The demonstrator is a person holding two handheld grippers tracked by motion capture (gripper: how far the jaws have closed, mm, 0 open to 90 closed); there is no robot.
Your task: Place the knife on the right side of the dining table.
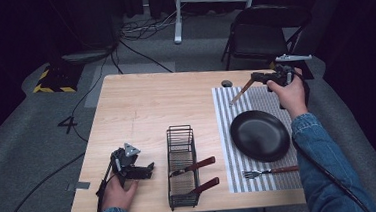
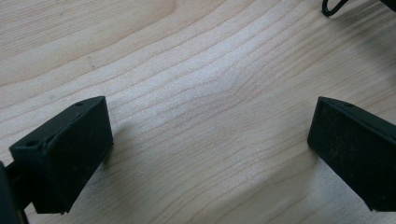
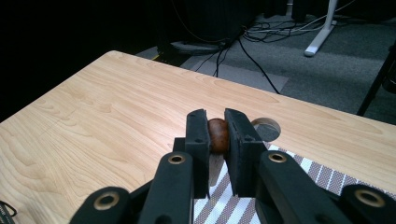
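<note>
My right gripper [image 1: 255, 77] hovers over the far end of the striped placemat [image 1: 229, 148], shut on the brown handle of a utensil [image 1: 240, 93] that slants down to the left toward the mat. In the right gripper view the jaws [image 3: 215, 135] pinch the rounded brown handle end [image 3: 218, 129]. A black plate [image 1: 259, 135] lies on the mat, and a brown-handled fork [image 1: 271, 171] lies in front of it. My left gripper [image 1: 148, 170] rests near the table's front left, open. Its pads [image 2: 65, 154] stand wide apart over bare wood.
A black wire basket [image 1: 179, 136] in the table's front middle holds two brown-handled utensils [image 1: 195, 165]. A round cable hole [image 1: 227, 83] sits by the mat's far corner. A folding chair [image 1: 263, 30] stands behind the table, and cables lie on the floor.
</note>
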